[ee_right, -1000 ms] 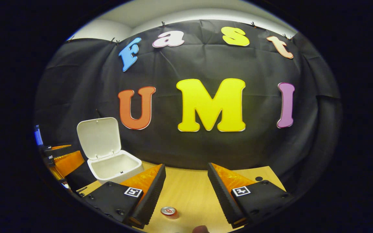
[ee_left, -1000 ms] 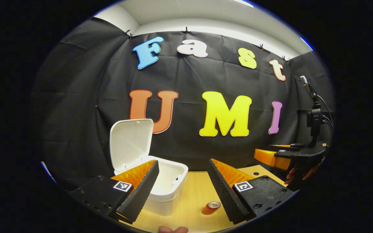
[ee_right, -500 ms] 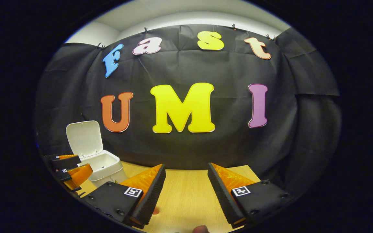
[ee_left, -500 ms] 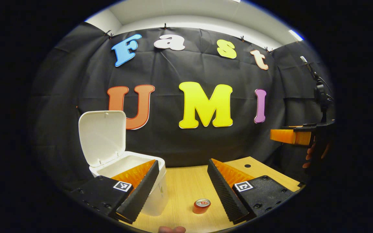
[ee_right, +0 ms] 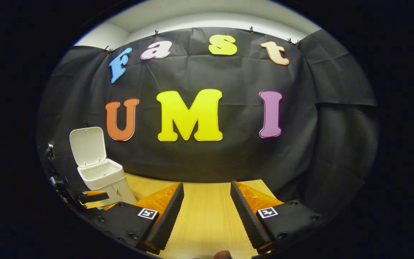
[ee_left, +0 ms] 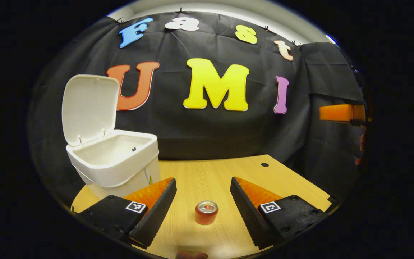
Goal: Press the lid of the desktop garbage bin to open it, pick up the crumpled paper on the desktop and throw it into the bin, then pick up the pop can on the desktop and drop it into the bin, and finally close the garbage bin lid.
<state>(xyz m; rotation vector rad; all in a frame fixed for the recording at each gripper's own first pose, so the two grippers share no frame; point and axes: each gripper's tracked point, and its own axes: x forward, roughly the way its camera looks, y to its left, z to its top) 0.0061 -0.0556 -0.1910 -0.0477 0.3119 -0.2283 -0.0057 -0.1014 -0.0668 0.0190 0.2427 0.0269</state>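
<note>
The white garbage bin stands at the left of the wooden desk with its lid swung up and back. A red pop can stands upright on the desk, straight ahead between the spread fingers of my left gripper, which is open and not touching it. In the right gripper view the bin sits far left, lid raised. My right gripper is open over bare desk, holding nothing. The other gripper hangs at the far right of the left gripper view.
The wooden desk has a small dark hole toward its back right corner. Black cloth wall stands close behind the desk. Part of the left gripper shows beside the bin in the right gripper view.
My left gripper dropped lower and swung right, so the can now sits centred between its fingers. The right gripper drifted right and away; the can left its view.
</note>
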